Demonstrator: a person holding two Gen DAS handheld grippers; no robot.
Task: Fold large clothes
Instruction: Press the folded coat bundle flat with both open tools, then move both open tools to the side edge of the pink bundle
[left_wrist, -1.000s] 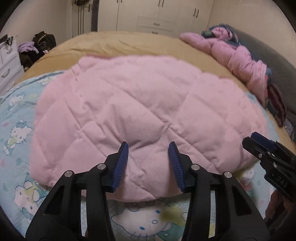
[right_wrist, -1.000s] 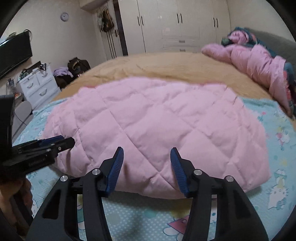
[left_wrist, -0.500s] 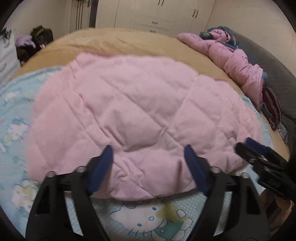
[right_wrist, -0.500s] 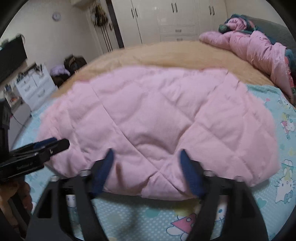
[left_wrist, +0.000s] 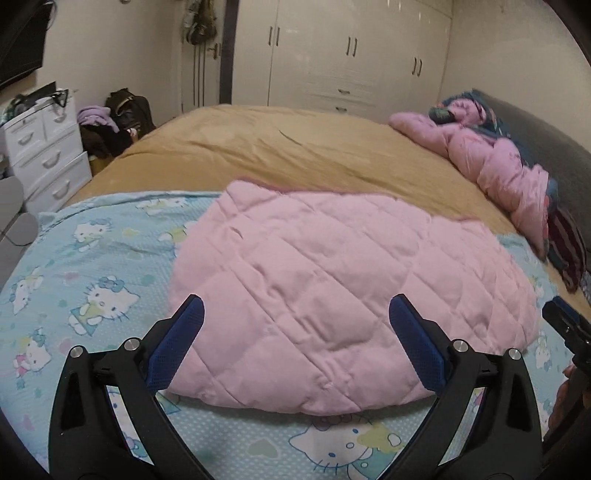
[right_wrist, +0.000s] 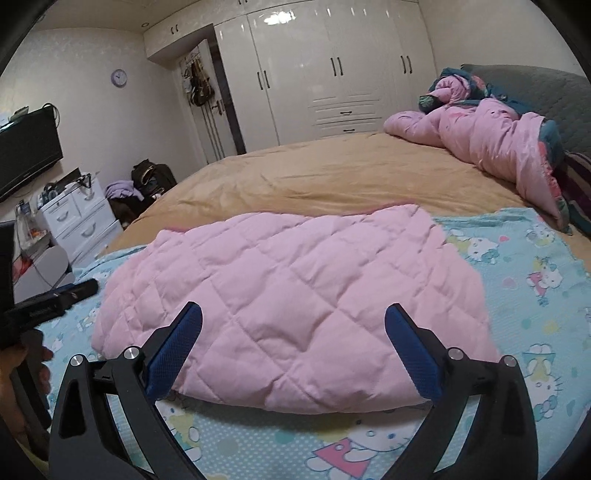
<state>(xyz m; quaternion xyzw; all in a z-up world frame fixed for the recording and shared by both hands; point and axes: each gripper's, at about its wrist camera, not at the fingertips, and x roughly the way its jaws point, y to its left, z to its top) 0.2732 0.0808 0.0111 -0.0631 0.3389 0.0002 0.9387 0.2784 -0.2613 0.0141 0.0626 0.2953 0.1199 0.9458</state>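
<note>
Both pairs of jaws stand spread wide with nothing between them; the left gripper (left_wrist: 295, 339) hangs just short of the near edge of the pink quilted garment (left_wrist: 332, 288), and the right gripper (right_wrist: 293, 341) hangs likewise at that same edge, toward its other end; the garment lies folded into a thick, rounded bundle on the light blue cartoon-cat sheet (left_wrist: 92, 280), its far edge reaching the tan bedspread (left_wrist: 295, 147); from the left wrist view the right gripper's tip shows at the frame's right edge (left_wrist: 565, 325), and from the right wrist view the left gripper's tip shows at the left edge (right_wrist: 55, 299); a crumpled pink duvet (right_wrist: 491, 140) lies along the grey headboard (right_wrist: 554, 96); white wardrobes (right_wrist: 332, 74) and a white drawer unit (right_wrist: 77, 218) stand beyond the bed.
</note>
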